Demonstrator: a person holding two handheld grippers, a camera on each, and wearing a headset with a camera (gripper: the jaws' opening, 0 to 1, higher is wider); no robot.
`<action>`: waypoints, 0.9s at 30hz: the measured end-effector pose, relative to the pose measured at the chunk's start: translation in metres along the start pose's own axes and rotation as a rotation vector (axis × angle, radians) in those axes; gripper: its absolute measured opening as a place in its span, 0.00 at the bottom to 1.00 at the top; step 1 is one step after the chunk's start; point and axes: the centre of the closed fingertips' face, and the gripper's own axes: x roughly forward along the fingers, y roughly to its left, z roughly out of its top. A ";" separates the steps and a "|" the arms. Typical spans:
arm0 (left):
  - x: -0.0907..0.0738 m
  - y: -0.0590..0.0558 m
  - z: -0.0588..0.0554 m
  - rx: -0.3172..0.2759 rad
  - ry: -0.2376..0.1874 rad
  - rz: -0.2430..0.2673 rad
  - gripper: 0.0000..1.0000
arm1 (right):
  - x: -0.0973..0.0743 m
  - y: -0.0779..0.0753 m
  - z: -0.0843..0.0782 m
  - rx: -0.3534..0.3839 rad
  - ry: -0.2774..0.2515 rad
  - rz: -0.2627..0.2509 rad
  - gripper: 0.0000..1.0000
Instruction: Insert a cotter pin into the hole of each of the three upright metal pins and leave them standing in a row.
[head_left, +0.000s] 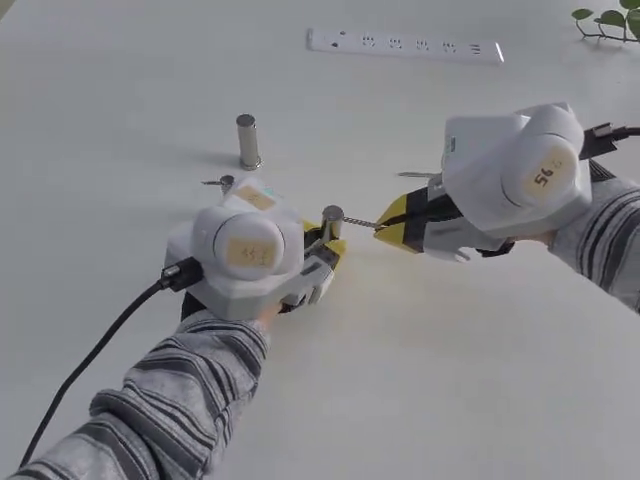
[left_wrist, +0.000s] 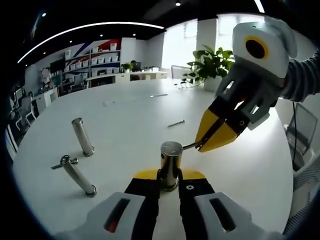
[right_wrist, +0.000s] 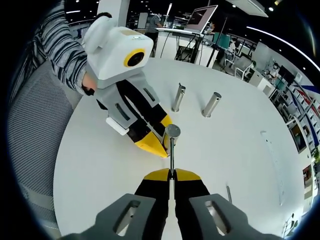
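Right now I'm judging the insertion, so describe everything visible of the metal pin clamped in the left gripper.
The metal pin is a short, polished, steel-looking cylinder with a flat round top. It stands upright on the white table, clamped near its base between the yellow-tipped jaws of the left gripper. A thin cotter pin, held by the right gripper, meets its side just below the top; whether the tip has entered the hole cannot be told.
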 end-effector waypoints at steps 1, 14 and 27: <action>0.000 0.000 0.000 0.003 0.000 0.001 0.10 | 0.000 -0.001 0.000 -0.003 0.001 -0.002 0.00; 0.001 0.001 -0.001 0.055 0.000 0.007 0.09 | 0.000 -0.003 0.004 -0.023 -0.015 0.006 0.00; 0.001 0.001 -0.002 0.042 -0.004 0.012 0.09 | 0.010 -0.008 0.009 -0.049 -0.021 0.006 0.00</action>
